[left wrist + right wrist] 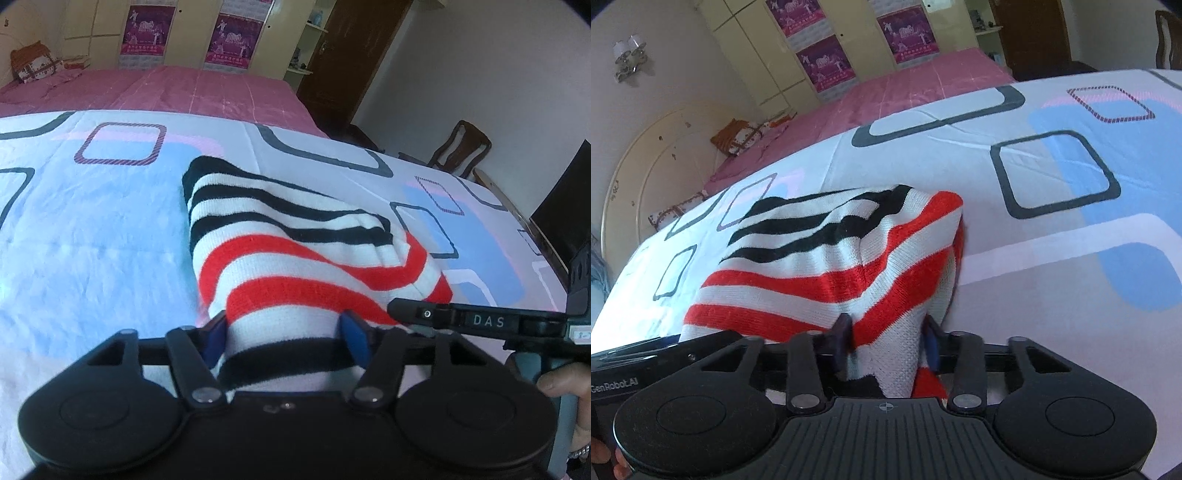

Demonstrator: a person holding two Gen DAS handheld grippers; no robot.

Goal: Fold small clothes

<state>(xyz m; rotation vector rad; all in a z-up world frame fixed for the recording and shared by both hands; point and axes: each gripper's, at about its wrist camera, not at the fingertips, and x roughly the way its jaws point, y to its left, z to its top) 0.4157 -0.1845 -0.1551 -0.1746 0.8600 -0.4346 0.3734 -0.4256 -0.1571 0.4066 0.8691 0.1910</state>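
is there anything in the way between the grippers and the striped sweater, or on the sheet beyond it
Nothing visible. The left gripper and right gripper each already have the near edge of the striped sweater between their pads. The patterned sheet beyond the sweater shows no other item in either wrist view.

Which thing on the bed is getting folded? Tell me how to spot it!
Find the big bed sheet printed with blue patches and dark rounded squares. Near its front edge lies a knitted sweater, gripped by the left gripper and the right gripper. It alone has red, black and white stripes.
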